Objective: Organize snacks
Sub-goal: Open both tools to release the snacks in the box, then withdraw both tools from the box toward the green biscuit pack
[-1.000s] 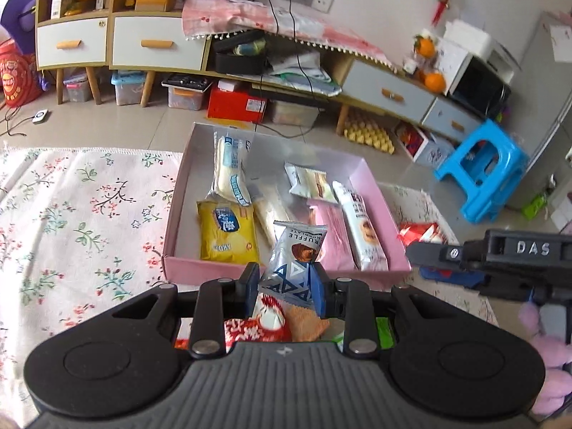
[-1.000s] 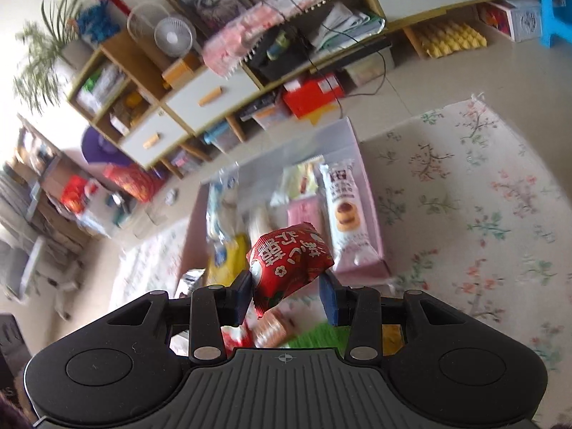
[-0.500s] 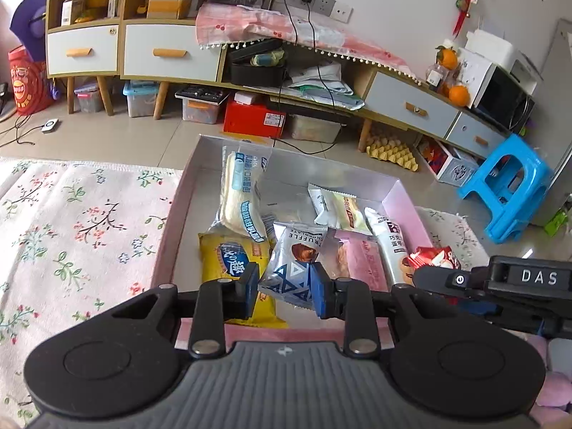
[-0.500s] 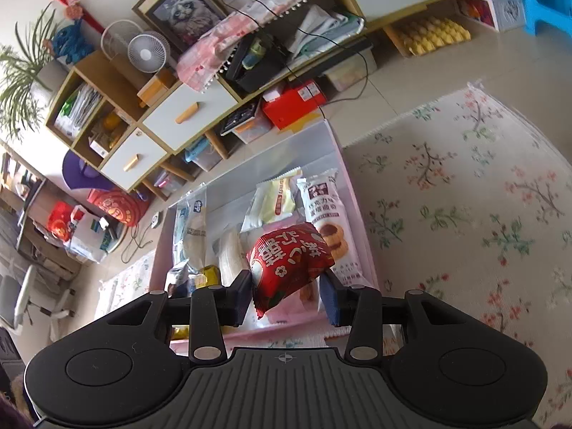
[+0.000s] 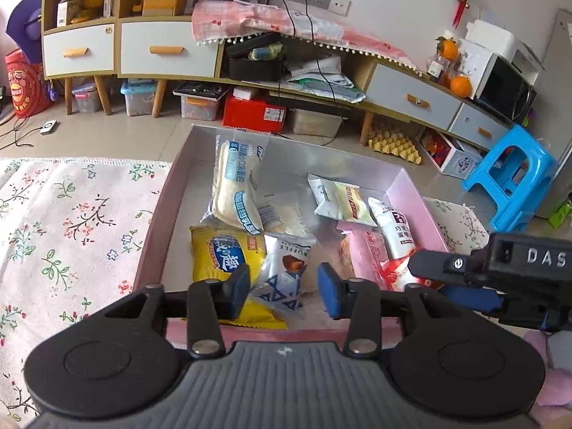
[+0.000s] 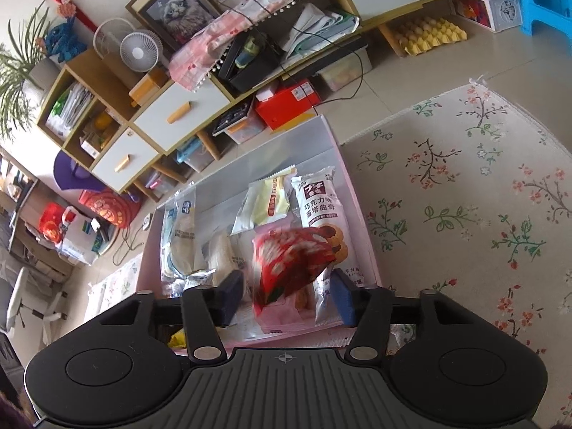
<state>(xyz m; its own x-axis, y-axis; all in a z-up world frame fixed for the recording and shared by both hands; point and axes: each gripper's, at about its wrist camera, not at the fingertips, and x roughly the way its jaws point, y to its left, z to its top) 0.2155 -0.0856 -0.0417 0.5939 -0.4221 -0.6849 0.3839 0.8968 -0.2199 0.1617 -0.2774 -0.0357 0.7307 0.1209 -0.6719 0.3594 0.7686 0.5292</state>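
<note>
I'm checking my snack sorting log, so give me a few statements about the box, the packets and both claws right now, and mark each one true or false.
1. The left claw is open. True.
2. The silver truffle packet lies on the floral rug outside the box. False: it lies inside the pink box, overlapping the yellow packet.
3. The right claw is clamped on the red packet. False: its jaws stand apart and the blurred packet is loose between them, over the box.
4. A blue stool stands on the floor beyond the box. True.
</note>
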